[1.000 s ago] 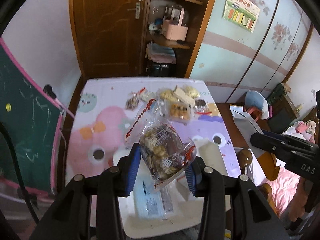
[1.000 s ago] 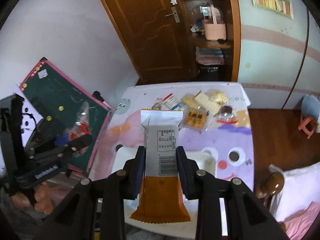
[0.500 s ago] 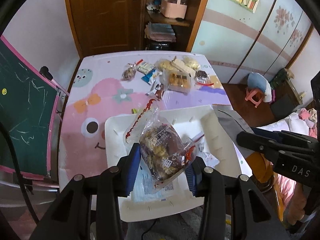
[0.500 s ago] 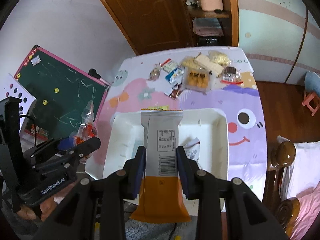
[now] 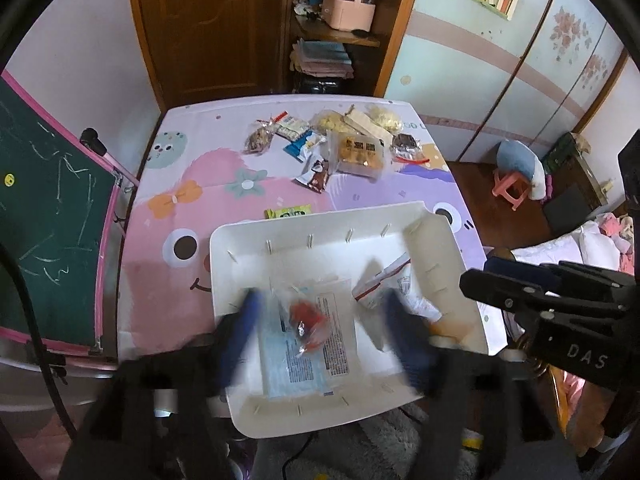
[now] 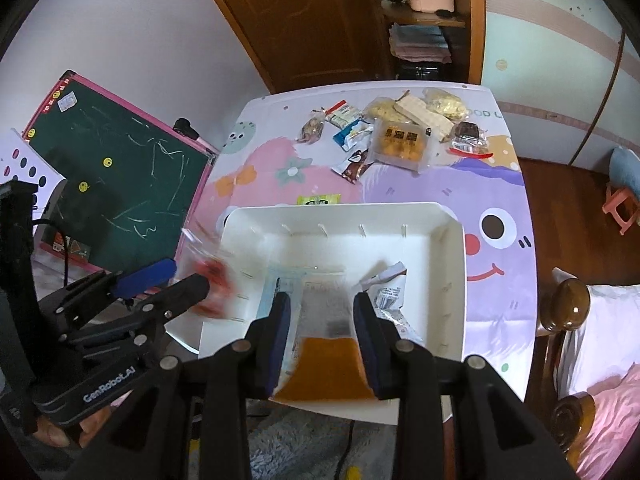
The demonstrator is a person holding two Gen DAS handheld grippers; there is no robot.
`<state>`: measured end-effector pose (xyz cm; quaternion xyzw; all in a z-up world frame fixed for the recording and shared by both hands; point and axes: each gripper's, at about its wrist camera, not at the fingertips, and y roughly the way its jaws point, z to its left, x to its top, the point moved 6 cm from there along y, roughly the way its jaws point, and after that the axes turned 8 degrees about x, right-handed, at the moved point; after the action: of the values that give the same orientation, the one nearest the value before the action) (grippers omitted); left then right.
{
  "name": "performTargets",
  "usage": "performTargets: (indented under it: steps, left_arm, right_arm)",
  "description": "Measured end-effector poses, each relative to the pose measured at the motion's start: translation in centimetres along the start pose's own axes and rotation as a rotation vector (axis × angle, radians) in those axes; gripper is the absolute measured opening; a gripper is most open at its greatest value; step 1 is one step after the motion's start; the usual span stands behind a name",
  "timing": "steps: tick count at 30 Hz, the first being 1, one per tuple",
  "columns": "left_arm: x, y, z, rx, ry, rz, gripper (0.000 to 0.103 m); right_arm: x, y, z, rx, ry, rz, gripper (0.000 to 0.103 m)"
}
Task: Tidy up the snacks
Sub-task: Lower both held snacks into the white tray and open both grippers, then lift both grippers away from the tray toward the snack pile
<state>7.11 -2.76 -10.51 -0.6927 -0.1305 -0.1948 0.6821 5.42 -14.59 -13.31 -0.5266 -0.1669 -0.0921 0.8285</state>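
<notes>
Left gripper (image 5: 320,332) jaws opening, blurred; small clear crinkly plastic snack bag (image 5: 306,320) drops free between them into the white rectangular plastic bin (image 5: 320,220), light and slippery, best pinched at its sealed edge. Right gripper (image 6: 322,324) is clamped on a flat grey-and-orange foil snack packet (image 6: 326,344), thin, soft, its lower end cut off below the jaws.

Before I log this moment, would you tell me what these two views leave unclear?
- Left hand-held gripper: jaws opening; left wrist view smears both fingers.
- Clear snack bag: blurred between those fingers; contents unreadable.
- Orange packet: right wrist view; upper half blurred, lower end behind the right hand-held gripper.
- Print on the blue packet in the tray: too small.
</notes>
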Motion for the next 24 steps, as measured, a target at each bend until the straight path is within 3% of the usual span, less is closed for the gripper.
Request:
performTargets:
  steps: [1, 6, 24]
  left_arm:
    - [0.0, -0.2, 0.1, 0.002, -0.009, -0.012, 0.091]
    - [0.1, -0.6, 0.4, -0.007, -0.036, -0.022, 0.092]
    - [-0.7, -1.7, 1.1, 0.005, -0.069, -0.050, 0.092]
  right_arm:
    - [0.0, 0.0, 0.0, -0.004, 0.002, 0.004, 0.034]
    - [-0.4, 0.0, -0.4, -0.004, 0.026, 0.008, 0.051]
    - [-0.8, -0.7, 0.1, -0.001, 0.022, -0.002, 0.051]
